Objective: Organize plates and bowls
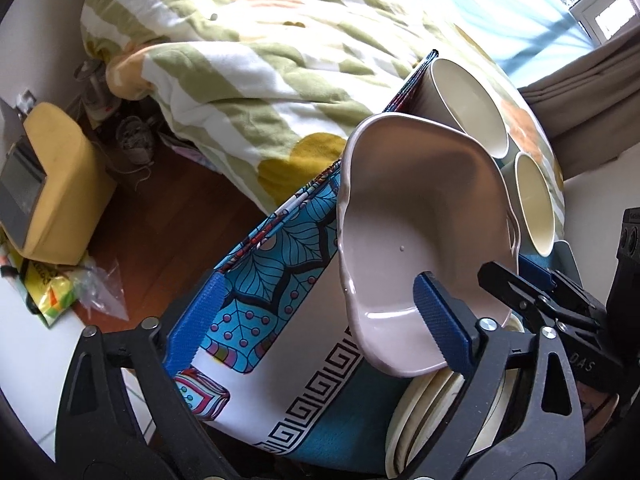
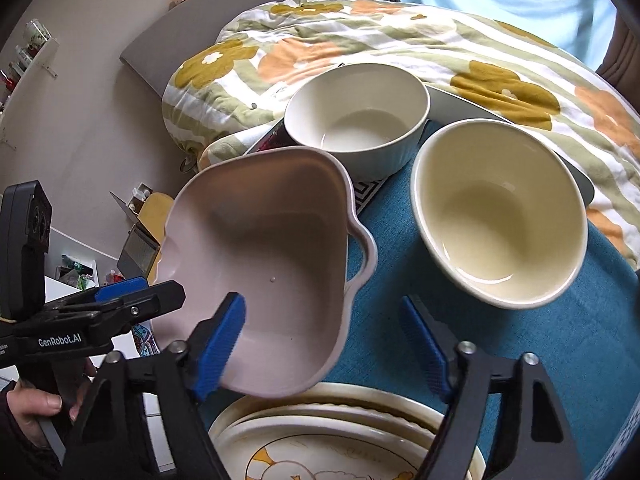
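A pink bowl with handles (image 2: 272, 264) is tilted up in the air above the table; it also shows in the left wrist view (image 1: 424, 232). My left gripper (image 1: 316, 320) is wide open, one blue finger inside the bowl, the other far left. My right gripper (image 2: 324, 340) is open too, its left finger inside the bowl's rim. In the left wrist view a blue pad (image 1: 536, 276) behind the bowl's rim is my right gripper. Two cream bowls (image 2: 358, 114) (image 2: 500, 212) stand on the table. A stack of cream plates (image 2: 328, 436) lies just below the pink bowl.
A blue patterned cloth (image 2: 560, 340) covers the small table. A bed with a flowered quilt (image 2: 400, 36) lies right behind it. A yellow box (image 1: 56, 184) and plastic bags (image 1: 80, 288) lie on the floor to the left.
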### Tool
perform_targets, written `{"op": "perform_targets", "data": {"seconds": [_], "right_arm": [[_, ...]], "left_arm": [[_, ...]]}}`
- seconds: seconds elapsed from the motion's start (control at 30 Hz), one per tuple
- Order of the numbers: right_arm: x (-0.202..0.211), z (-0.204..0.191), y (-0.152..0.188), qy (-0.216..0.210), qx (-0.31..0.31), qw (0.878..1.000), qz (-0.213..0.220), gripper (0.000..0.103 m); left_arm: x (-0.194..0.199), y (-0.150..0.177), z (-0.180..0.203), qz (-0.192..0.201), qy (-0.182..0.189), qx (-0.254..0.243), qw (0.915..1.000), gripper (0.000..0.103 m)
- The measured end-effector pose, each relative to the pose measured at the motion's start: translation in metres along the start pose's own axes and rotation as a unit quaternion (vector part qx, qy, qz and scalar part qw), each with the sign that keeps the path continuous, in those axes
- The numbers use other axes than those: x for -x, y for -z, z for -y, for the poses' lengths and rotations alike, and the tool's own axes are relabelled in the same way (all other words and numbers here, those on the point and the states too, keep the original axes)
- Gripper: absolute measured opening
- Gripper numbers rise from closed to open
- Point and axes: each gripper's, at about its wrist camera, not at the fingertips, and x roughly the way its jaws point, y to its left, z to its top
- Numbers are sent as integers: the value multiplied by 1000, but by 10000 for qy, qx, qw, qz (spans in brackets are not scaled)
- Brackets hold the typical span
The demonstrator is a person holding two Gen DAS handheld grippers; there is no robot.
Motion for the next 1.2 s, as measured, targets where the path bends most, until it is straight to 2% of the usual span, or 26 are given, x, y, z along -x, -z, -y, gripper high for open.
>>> {"op": "perform_targets", "data": {"seconds": [0.07, 0.13, 0.17, 0.3, 0.37, 0.57, 0.83, 1.0, 1.2], "right_arm": [[-5, 0, -3, -53, 42, 10000, -65, 53], [-9, 0, -4, -83, 89, 9999, -100, 43], [-11, 0, -3, -95, 104, 9998, -128, 34], [-15, 0, -1, -27, 96, 9998, -146, 21], [-17, 1, 0, -49, 74, 9998, -167, 13], [-11, -3, 5, -5, 60, 9999, -86, 11], [39, -21, 21, 129, -99, 9987, 492, 11], [93, -26, 52, 460, -477, 9927, 1005, 11], [157, -17, 112, 984, -1172, 9772, 1469, 11]], "left_arm": [[-4, 0, 1, -21, -4, 2, 10000, 69], [-10, -1, 1, -56, 17, 32, 10000, 56], [-12, -1, 1, -87, 44, 47, 9999, 46], [-19, 0, 7, -117, 66, -90, 9999, 30], [-18, 1, 12, -32, 128, -217, 9997, 18], [-5, 2, 26, 181, -140, -660, 9976, 17], [47, 7, 44, 555, -63, -1256, 9905, 17], [85, 21, 75, 758, 219, -1897, 9787, 17], [115, 57, 128, 732, 725, -2782, 9550, 17]]}}
